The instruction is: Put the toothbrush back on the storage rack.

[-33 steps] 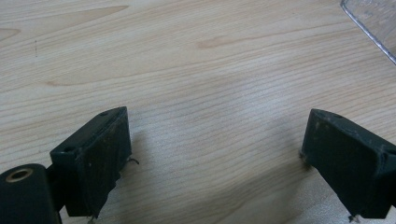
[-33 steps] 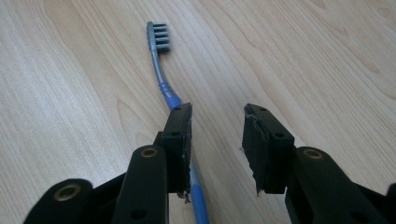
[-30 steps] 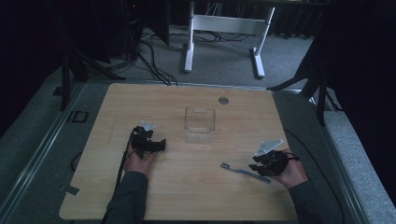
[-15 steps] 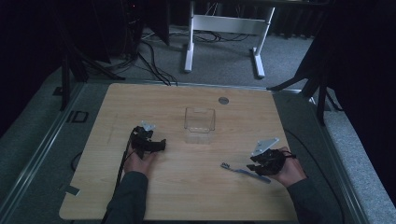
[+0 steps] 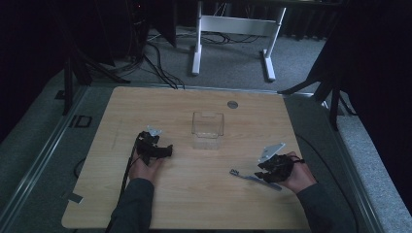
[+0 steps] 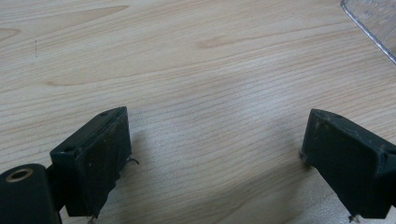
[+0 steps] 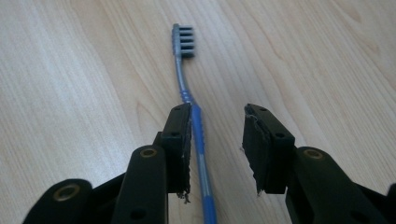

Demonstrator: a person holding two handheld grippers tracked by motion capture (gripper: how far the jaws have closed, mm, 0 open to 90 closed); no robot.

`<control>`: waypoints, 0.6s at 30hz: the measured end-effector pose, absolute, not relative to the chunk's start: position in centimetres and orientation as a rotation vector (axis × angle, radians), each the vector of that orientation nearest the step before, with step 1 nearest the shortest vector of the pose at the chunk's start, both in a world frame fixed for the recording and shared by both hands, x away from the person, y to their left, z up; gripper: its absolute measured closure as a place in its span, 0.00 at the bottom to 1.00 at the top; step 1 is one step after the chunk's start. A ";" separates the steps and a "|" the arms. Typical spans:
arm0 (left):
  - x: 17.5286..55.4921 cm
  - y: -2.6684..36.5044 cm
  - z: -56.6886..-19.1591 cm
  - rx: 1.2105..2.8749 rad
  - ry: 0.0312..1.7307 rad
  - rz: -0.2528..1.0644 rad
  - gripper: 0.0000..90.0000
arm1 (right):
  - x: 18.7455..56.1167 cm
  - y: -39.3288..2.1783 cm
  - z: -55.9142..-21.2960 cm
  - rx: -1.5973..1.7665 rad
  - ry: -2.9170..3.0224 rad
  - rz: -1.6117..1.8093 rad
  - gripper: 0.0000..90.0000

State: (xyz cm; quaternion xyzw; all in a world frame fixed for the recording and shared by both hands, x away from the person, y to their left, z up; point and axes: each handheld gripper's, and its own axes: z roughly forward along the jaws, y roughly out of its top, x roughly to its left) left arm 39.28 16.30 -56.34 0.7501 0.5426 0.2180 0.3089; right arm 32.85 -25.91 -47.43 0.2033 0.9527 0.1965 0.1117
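A toothbrush (image 5: 247,176) with a blue handle and a grey head lies flat on the wooden table (image 5: 194,204), at the right front. My right gripper (image 5: 266,173) is low over its handle. In the right gripper view the toothbrush (image 7: 186,88) runs between the jaws of the right gripper (image 7: 218,114), close against the left jaw, with a gap to the right one; the jaws are open. My left gripper (image 5: 164,150) rests left of centre, open, and the left gripper (image 6: 215,126) has only bare wood between its jaws.
A clear plastic box (image 5: 208,125) stands at the table's middle, its corner (image 6: 373,18) just past the left gripper. A small grey disc (image 5: 232,104) lies near the far edge. A white desk frame (image 5: 233,29) and cables are on the floor beyond.
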 end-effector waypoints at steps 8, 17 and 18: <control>39.3 16.3 -56.3 1.982 1.434 0.576 0.09 | 32.9 -25.3 -47.7 0.561 2.828 0.521 0.69; 39.3 16.3 -56.3 1.982 1.434 0.576 0.09 | 33.0 -24.5 -47.9 0.525 2.850 0.463 0.71; 39.3 16.3 -56.3 1.982 1.434 0.576 0.09 | 33.0 -24.4 -47.9 0.523 2.855 0.455 0.71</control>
